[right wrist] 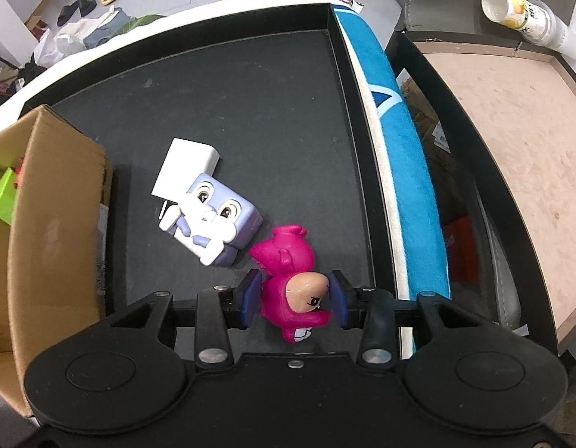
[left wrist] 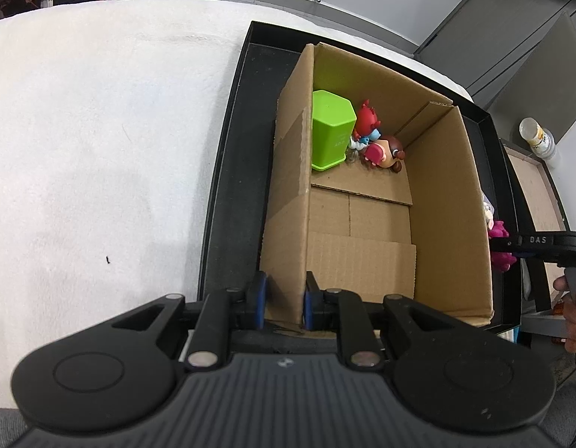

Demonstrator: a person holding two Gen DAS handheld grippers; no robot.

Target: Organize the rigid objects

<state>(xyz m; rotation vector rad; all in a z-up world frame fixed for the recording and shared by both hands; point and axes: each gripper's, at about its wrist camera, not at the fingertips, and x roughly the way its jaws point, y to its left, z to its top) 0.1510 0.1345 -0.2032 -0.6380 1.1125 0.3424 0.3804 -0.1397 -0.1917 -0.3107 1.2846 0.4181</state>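
White cloth covers the surface on the left, bare apart from a small dark speck. To its right lies a shallow black tray, and a cardboard box stands in the tray's left part with its top open. The left gripper is at the near end of the box's left wall, its blue pads closed on the cardboard, one pad outside and one inside. In the far left corner of the box stands a green container, touching the left wall. Just to its right lie a red figurine and a brown-haired figurine, close together on the box floor. Right of the box, on the tray's dark floor, a lavender block-shaped toy lies tilted with a white rectangular block against its far side. Near and to the right of it lies a magenta figurine, its face toward the camera. The right gripper straddles this figurine and is closed on it, the right pad against its head and the left pad at its body. Beyond the tray's right wall runs a blue and white fabric. Farther right is a brown-topped side table with a tipped paper cup at its far edge.
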